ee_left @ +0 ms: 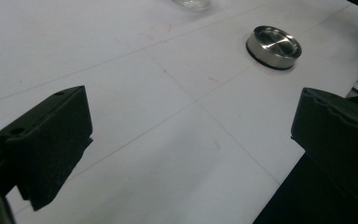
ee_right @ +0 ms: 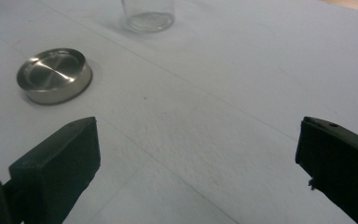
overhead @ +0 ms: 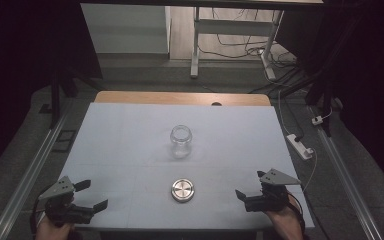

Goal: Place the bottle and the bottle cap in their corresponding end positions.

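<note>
We record a clear, round glass jar [overhead: 181,140] standing upright and uncapped near the middle of the white-covered tabletop [overhead: 120,135]; its mouth is open to the high view. Nearer the person, and apart from the jar, a round brushed-metal lid [overhead: 182,190] with a dark lower rim lies flat on the tabletop, shallow recessed face upward. We find the left hand-held gripper [overhead: 91,195] at the near left corner of the tabletop, held in the person's left hand [overhead: 55,227], its two black jaws spread wide with nothing between them. In the left gripper view the jaws of that hand-held gripper [ee_left: 191,135] stand far apart over bare white surface, the metal lid [ee_left: 274,46] lies ahead and to the right, and the base of the glass jar [ee_left: 192,3] shows at the top edge. We find the right hand-held gripper [overhead: 250,185] at the near right corner, held in the person's right hand [overhead: 285,220], jaws likewise spread and empty. In the right gripper view its jaws [ee_right: 198,149] frame bare tabletop, the lid [ee_right: 55,75] lies ahead to the left, and the lower part of the jar [ee_right: 148,14] stands beyond it. Both hand-held grippers are well apart from lid and jar. A wooden strip [overhead: 180,98] of the tabletop shows beyond the white cover.
</note>
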Available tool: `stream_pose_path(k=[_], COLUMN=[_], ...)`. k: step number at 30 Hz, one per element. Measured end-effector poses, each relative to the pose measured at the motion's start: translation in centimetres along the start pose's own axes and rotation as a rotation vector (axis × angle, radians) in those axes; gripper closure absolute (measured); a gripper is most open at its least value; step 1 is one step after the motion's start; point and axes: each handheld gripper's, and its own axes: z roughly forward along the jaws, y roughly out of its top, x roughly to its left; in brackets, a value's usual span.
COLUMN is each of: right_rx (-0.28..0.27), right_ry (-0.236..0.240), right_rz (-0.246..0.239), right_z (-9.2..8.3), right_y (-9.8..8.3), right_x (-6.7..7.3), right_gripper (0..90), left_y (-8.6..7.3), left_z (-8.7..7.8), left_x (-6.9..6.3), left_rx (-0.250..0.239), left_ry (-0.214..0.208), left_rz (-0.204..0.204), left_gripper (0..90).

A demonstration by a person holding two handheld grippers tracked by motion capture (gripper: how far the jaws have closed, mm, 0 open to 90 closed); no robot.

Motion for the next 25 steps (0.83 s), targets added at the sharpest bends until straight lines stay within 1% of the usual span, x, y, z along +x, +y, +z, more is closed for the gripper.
stream_pose_path(k=[5,11,15,17,18,21,23,25], right_rx=[0.009,0.033,0.060,0.077,0.088,0.121,0.118,0.127], right_ry=[-0.035,-0.051,-0.059,-0.067,-0.069,-0.073,-0.075,-0.082], right_rz=[0.033,0.070,0.079,0.082,0.084,0.092,0.094,0.087], right_z=[-0.7,-1.2,-1.4,-1.4,-1.4,-1.2,-1.2,-1.2], right_y=[-0.9,-1.9,-2.5,-2.8,-3.0,-3.3,-3.2,-3.3], right_x=[-0.6,-1.2,-1.4,-1.4,-1.4,-1.5,-1.5,-1.5], right_gripper=[0.0,0.0,0.0,0.0,0.0,0.0,0.0,0.0], left_y=[-0.8,-1.5,-2.0,-2.2,-2.2,-2.2,-2.2,-2.1], left_z=[-0.5,-0.7,-0.8,-0.8,-0.8,-0.7,-0.6,-0.5], left_x=[0.4,0.6,0.5,0.4,0.4,0.4,0.5,0.5], left_rx=[0.003,0.021,0.051,0.081,0.084,0.103,0.113,0.114], left_ry=[0.026,0.053,0.083,0.109,0.115,0.124,0.125,0.121], left_rz=[-0.023,-0.042,-0.042,-0.036,-0.037,-0.046,-0.047,-0.052], left_gripper=[0.0,0.0,0.0,0.0,0.0,0.0,0.0,0.0])
